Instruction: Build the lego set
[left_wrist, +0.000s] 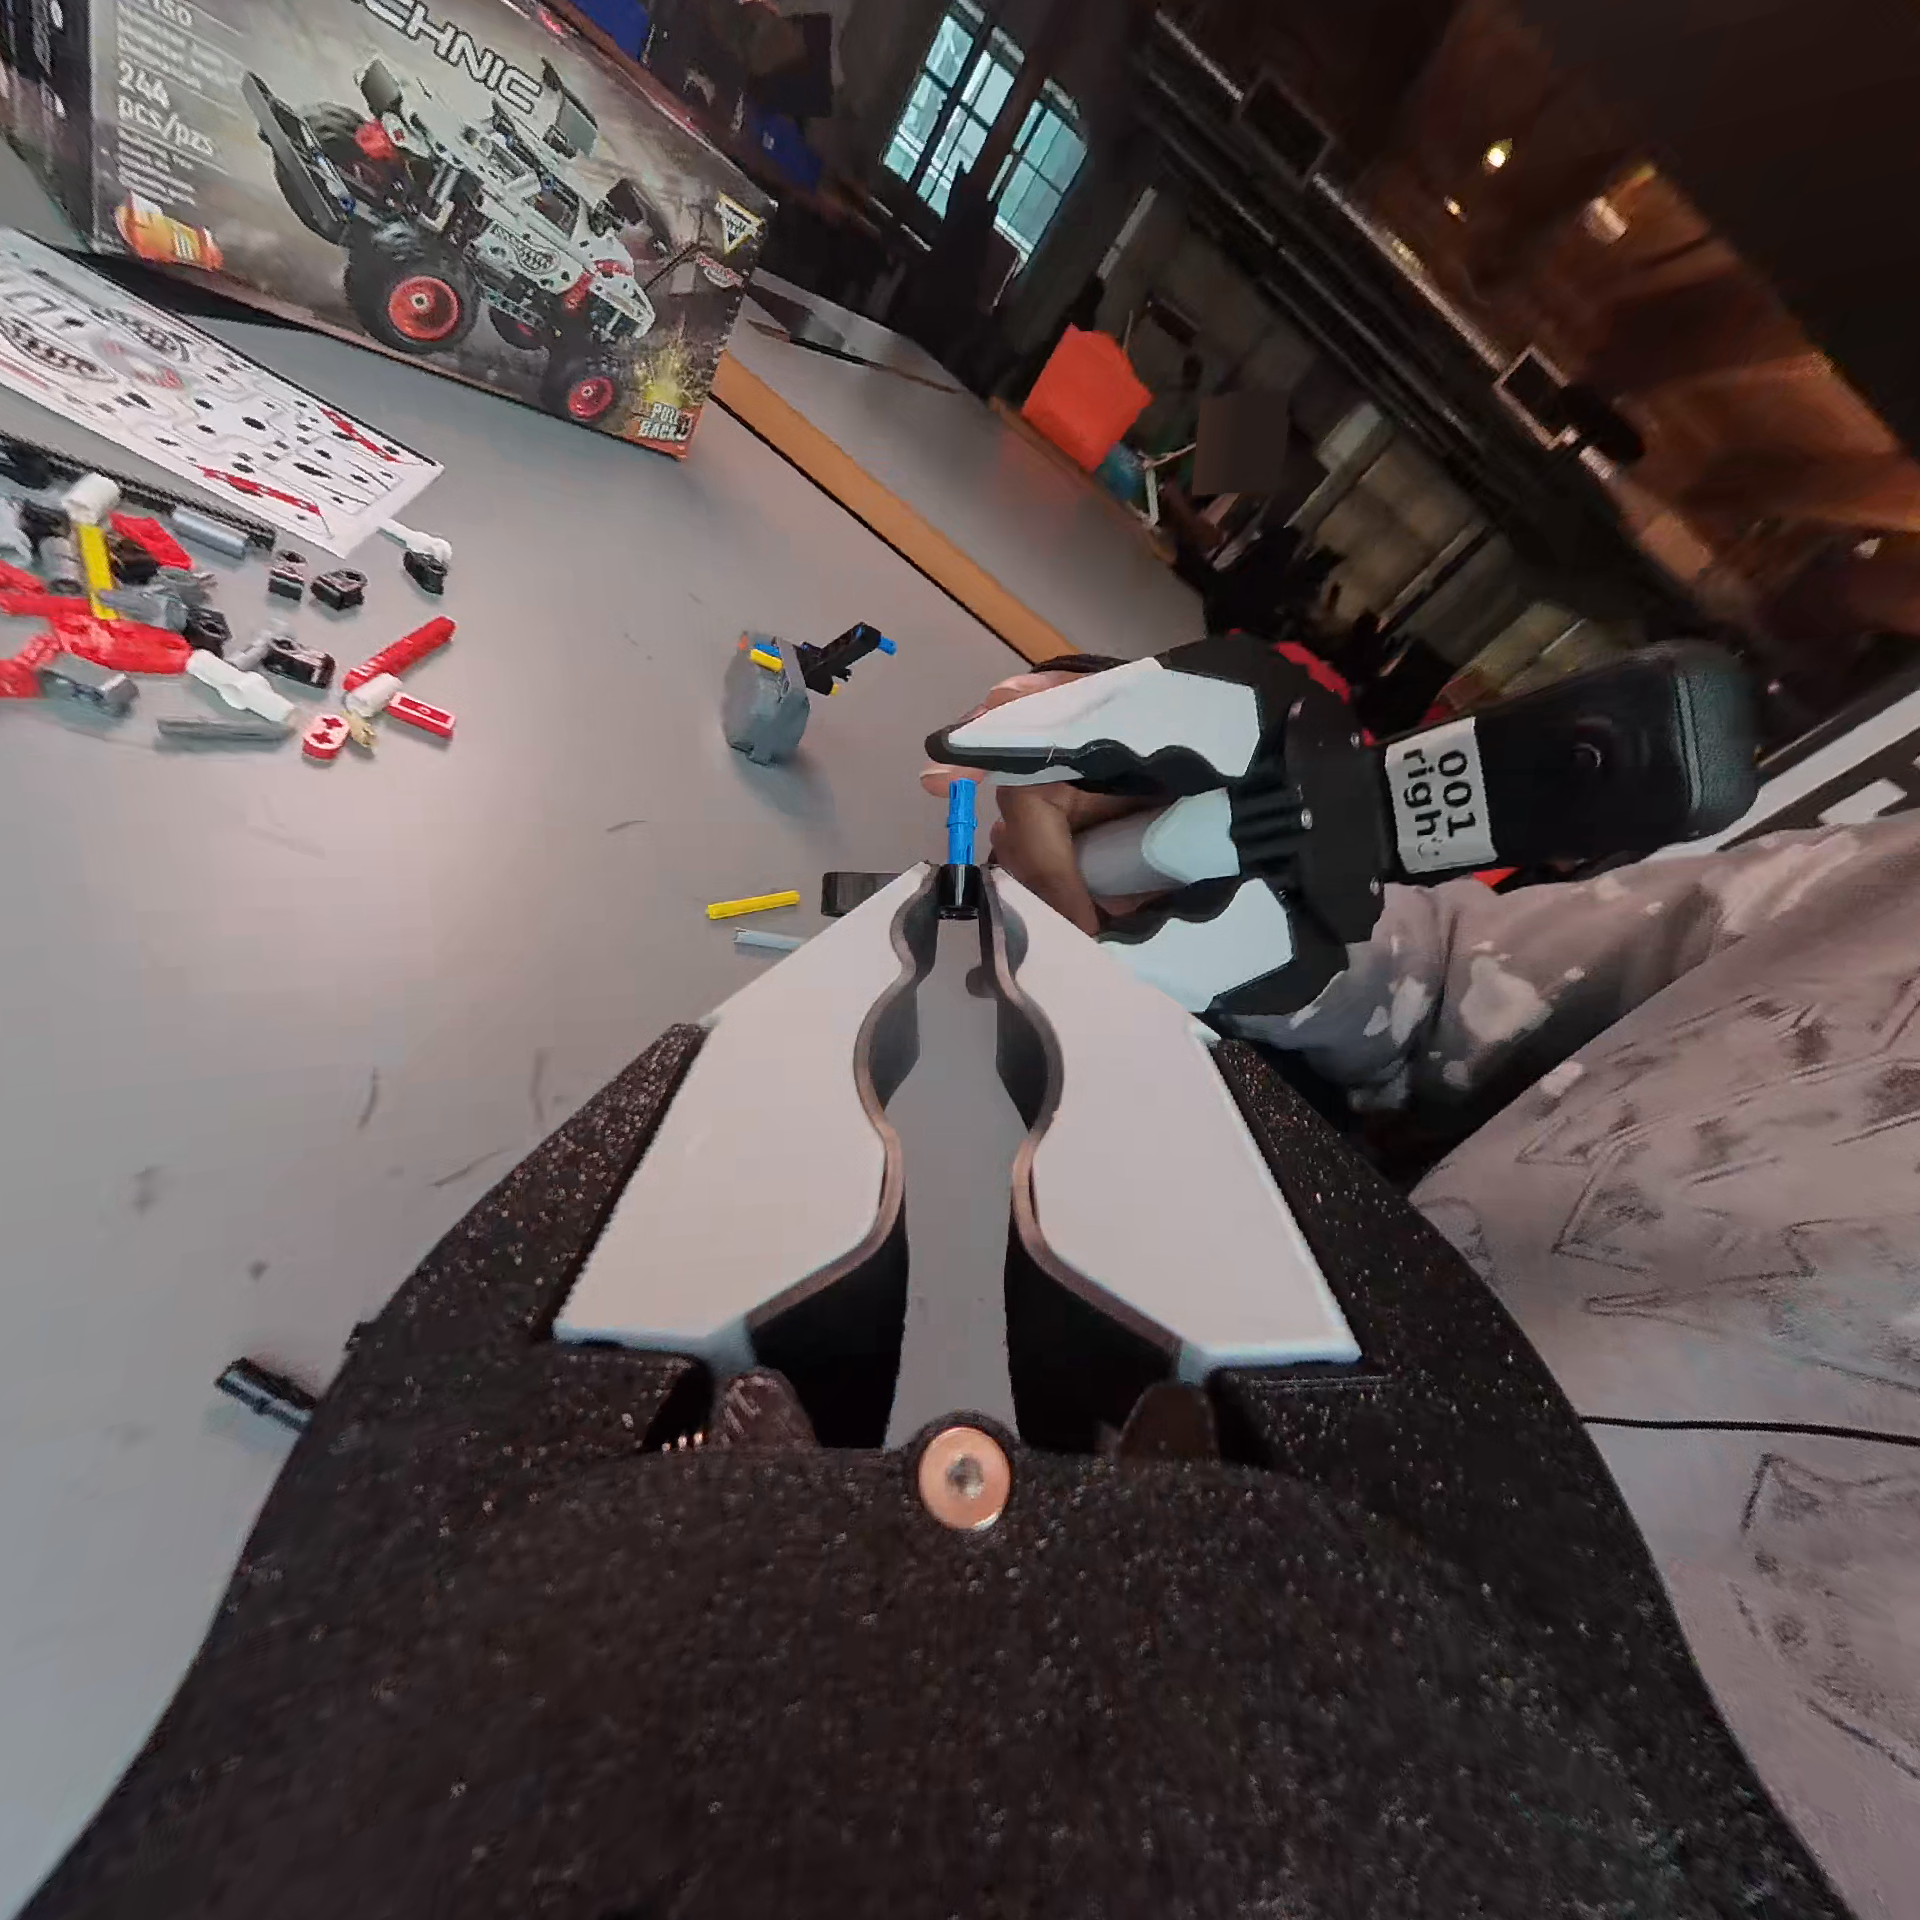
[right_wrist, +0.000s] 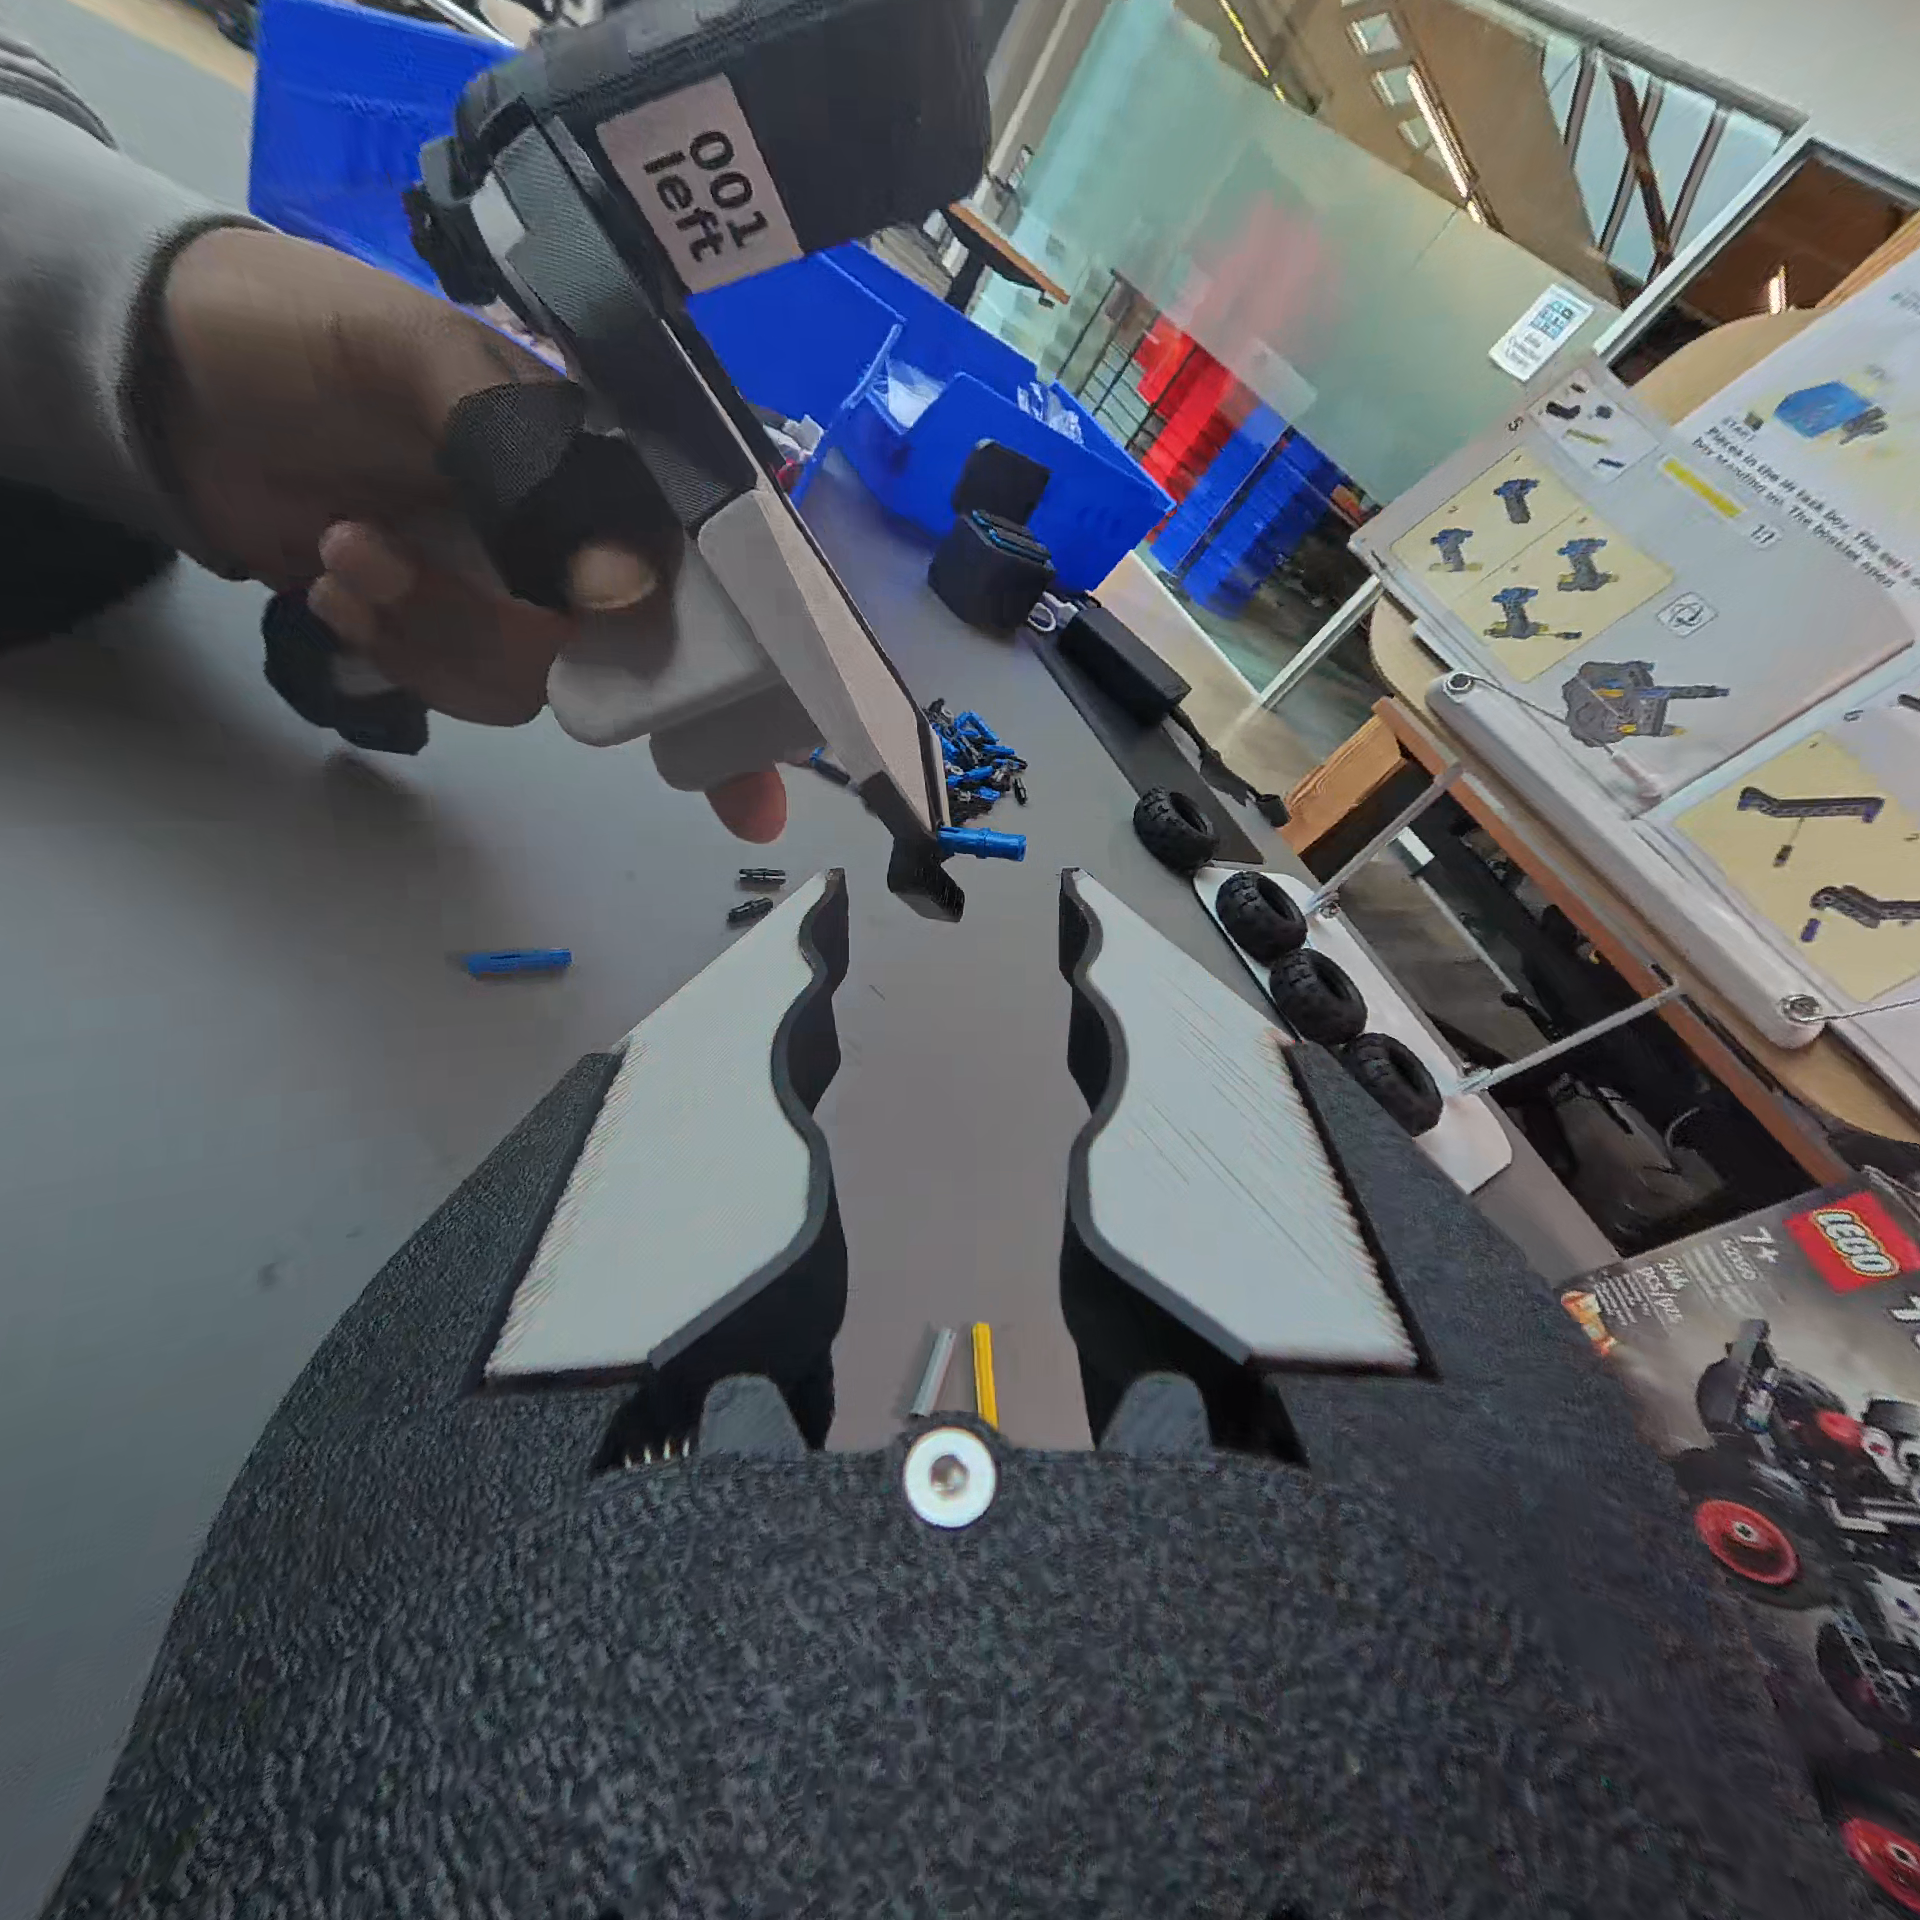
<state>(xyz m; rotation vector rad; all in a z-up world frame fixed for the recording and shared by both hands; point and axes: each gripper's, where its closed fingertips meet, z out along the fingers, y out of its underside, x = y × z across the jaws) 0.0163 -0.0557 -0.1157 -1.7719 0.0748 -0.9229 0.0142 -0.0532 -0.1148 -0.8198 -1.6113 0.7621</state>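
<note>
My left gripper (left_wrist: 958, 878) is shut on a small black Lego piece (left_wrist: 958, 896) with a blue pin (left_wrist: 960, 821) sticking out of it, held a little above the grey table (left_wrist: 468, 935). In the right wrist view the black piece (right_wrist: 927, 881) and blue pin (right_wrist: 985, 843) hang just beyond my right gripper (right_wrist: 954, 883), which is open and empty. One right finger (left_wrist: 1101, 717) shows just past the pin in the left wrist view. A grey and blue part-built block (left_wrist: 769, 698) lies further off.
A yellow axle (left_wrist: 752, 904), a grey piece (left_wrist: 764, 940) and a black piece (left_wrist: 852, 891) lie near the tips. Loose parts (left_wrist: 208, 644), sticker sheet (left_wrist: 208, 405) and box (left_wrist: 416, 208) lie left. Tyres (right_wrist: 1311, 992), blue pins (right_wrist: 971, 753), instruction booklet (right_wrist: 1621, 613) and blue bins (right_wrist: 935, 416) are in the right wrist view. My left and right fingertips are right by each other.
</note>
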